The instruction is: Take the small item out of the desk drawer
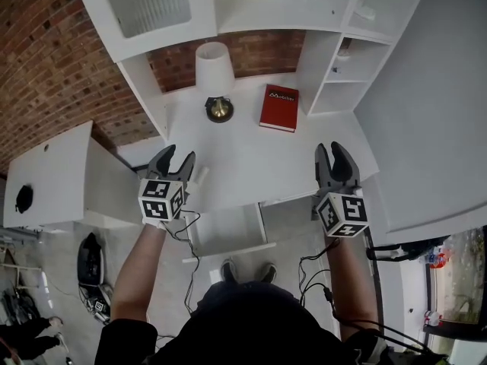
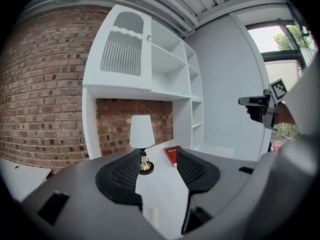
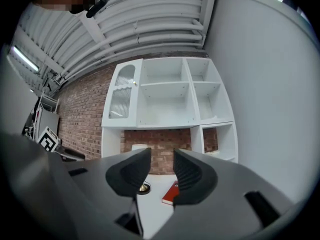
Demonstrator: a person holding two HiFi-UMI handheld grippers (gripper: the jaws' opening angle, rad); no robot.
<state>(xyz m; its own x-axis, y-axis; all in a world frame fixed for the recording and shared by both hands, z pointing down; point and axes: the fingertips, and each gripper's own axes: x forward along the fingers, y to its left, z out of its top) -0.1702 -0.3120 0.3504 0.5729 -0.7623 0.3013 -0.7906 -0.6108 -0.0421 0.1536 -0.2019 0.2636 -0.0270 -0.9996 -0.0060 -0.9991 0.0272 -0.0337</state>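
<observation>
The white desk (image 1: pixel 251 166) has its drawer (image 1: pixel 228 230) pulled out below the front edge. A small pale item (image 1: pixel 202 175) lies at the desk's front edge, just right of my left gripper (image 1: pixel 176 160). That gripper hovers over the desk's front left, open, with nothing between its jaws. My right gripper (image 1: pixel 337 157) hovers over the front right, also open and empty. In the left gripper view the jaws of the left gripper (image 2: pixel 159 159) frame the lamp (image 2: pixel 141 134) and red book (image 2: pixel 171 155). In the right gripper view the right gripper (image 3: pixel 161 156) points level at the hutch.
A white-shaded lamp (image 1: pixel 216 71) and a red book (image 1: pixel 279 107) stand at the back of the desk. Open shelves (image 1: pixel 335 74) rise at the right, a low white cabinet (image 1: pixel 53 173) stands at the left. Cables and a black object (image 1: pixel 90 261) lie on the floor.
</observation>
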